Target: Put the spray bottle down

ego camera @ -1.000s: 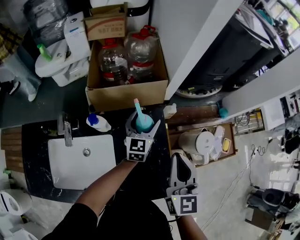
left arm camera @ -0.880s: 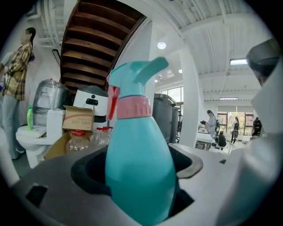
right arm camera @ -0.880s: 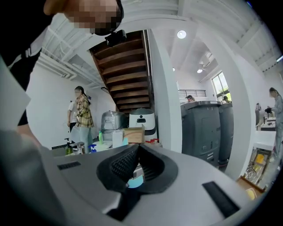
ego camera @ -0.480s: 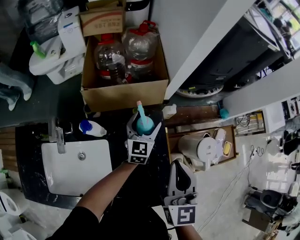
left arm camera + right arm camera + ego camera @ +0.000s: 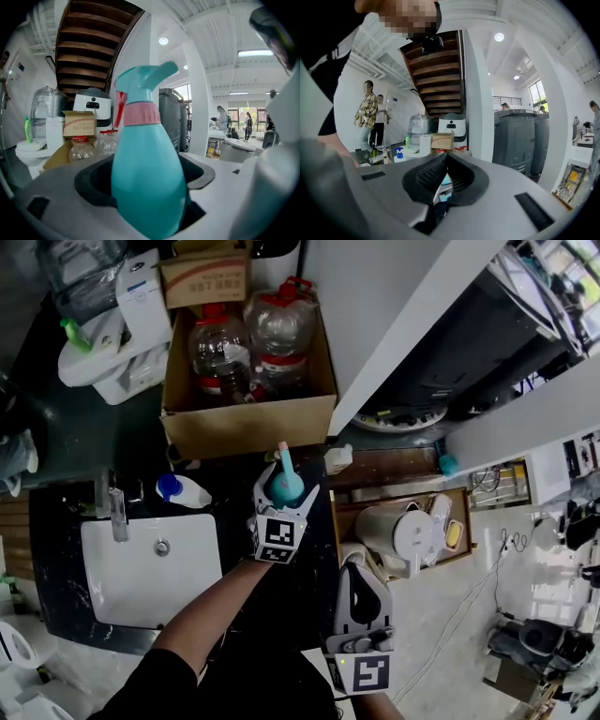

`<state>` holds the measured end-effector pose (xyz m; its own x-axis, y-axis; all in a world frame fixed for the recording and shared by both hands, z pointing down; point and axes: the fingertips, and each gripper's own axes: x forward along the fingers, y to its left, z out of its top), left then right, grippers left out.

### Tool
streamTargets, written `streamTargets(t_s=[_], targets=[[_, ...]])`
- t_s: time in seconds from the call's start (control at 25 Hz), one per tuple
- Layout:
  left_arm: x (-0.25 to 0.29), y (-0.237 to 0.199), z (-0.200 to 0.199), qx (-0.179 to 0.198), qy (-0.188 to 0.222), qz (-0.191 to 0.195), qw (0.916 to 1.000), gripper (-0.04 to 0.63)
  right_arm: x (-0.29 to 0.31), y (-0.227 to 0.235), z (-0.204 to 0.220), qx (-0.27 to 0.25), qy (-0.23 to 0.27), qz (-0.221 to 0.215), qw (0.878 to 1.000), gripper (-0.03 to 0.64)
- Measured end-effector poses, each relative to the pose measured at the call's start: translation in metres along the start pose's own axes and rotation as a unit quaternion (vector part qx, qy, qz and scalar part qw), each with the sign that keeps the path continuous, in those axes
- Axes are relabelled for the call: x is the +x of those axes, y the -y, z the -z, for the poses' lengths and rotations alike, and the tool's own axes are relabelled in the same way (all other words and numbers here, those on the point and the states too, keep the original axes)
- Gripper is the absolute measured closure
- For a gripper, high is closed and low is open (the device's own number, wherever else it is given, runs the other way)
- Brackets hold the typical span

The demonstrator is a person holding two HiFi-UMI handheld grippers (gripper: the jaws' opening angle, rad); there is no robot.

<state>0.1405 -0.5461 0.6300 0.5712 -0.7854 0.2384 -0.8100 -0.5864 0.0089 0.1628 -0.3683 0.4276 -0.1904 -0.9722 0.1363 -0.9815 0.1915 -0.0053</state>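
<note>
A teal spray bottle (image 5: 285, 486) with a pink collar and pink nozzle stands upright between the jaws of my left gripper (image 5: 284, 488), which is shut on its body above the dark counter (image 5: 309, 559). In the left gripper view the spray bottle (image 5: 147, 178) fills the middle, its trigger head pointing up and right. My right gripper (image 5: 362, 589) hangs lower right, near the counter's edge, shut with nothing in it; in the right gripper view its jaws (image 5: 443, 180) meet at the tips.
A white sink (image 5: 150, 568) with a tap (image 5: 116, 507) sits at left, a blue-capped white bottle (image 5: 184, 490) behind it. A cardboard box (image 5: 248, 423) of large jugs stands behind the counter. A wooden tray (image 5: 403, 531) with a kettle lies at right.
The left gripper and the spray bottle have shifted slightly up and away in view. The right gripper has dropped a little toward the bottom edge.
</note>
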Motion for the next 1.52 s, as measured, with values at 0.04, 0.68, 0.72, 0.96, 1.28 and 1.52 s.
streamTargets(t_s=[0.04, 0.68, 0.72, 0.96, 1.28, 1.52], targets=[[-0.001, -0.001, -0.002, -0.003, 0.002, -0.002, 1.0000, 0.199, -0.002, 0.000, 0.000, 0.001, -0.001, 0.000, 1.000, 0.603], [-0.021, 0.005, -0.003, 0.008, 0.022, -0.008, 0.9997, 0.195, 0.003, 0.001, 0.021, 0.054, -0.014, 0.002, 0.998, 0.603], [-0.024, 0.003, -0.004, 0.008, 0.024, -0.011, 0.9996, 0.193, 0.004, 0.001, 0.024, 0.058, -0.016, 0.005, 0.998, 0.603], [-0.042, -0.001, -0.006, 0.008, 0.021, -0.014, 0.9996, 0.193, 0.005, -0.007, 0.025, 0.051, -0.020, -0.001, 0.998, 0.603], [-0.077, 0.007, -0.015, -0.004, 0.022, -0.006, 0.9997, 0.194, 0.005, -0.018, 0.015, 0.041, -0.017, -0.011, 0.999, 0.603], [-0.113, 0.019, -0.040, -0.003, 0.040, 0.010, 0.9991, 0.196, 0.010, -0.018, -0.001, 0.025, 0.001, -0.014, 1.000, 0.603]])
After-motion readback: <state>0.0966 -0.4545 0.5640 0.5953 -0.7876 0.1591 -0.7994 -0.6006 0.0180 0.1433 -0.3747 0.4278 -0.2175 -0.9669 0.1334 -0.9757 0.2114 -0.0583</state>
